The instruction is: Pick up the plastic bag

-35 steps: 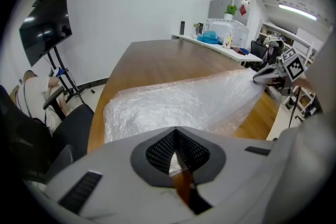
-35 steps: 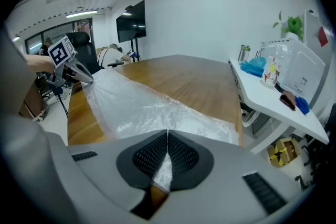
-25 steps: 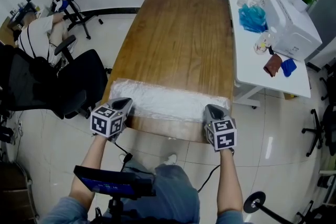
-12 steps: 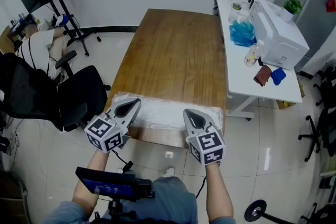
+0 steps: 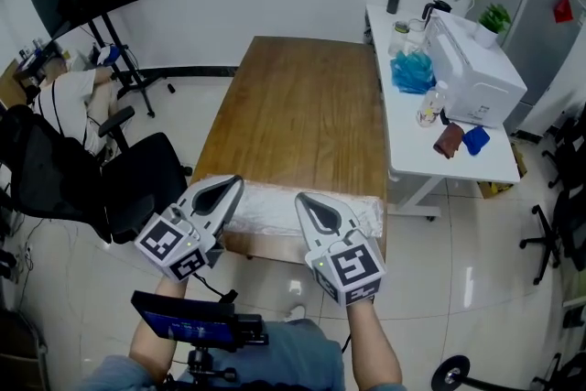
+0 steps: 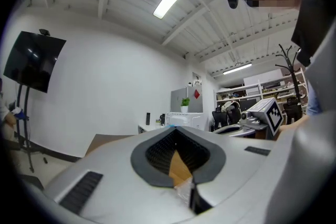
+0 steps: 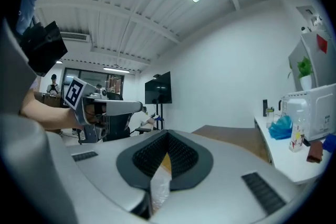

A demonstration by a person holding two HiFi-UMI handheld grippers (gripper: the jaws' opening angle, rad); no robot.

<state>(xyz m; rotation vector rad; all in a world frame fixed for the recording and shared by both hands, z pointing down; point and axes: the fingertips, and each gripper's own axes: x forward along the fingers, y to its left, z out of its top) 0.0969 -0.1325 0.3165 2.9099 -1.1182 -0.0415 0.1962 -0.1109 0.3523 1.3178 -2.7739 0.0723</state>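
Both left claw (image 5: pixel 234 183) and right claw (image 5: pixel 300 198) clamp the plastic bag (image 5: pixel 270 208), its long axis running crosswise between them at the surface's (image 5: pixel 302 105) near edge.

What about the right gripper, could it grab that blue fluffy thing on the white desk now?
Probably not: the right gripper is shut on the plastic bag, and the blue fluffy thing lies far off on the white desk.

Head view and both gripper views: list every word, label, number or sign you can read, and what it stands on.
No words or numbers are readable in any view.
Left marker cube, right marker cube: square patterns only, no letters.
Red sign on grey cabinet: too small to read.
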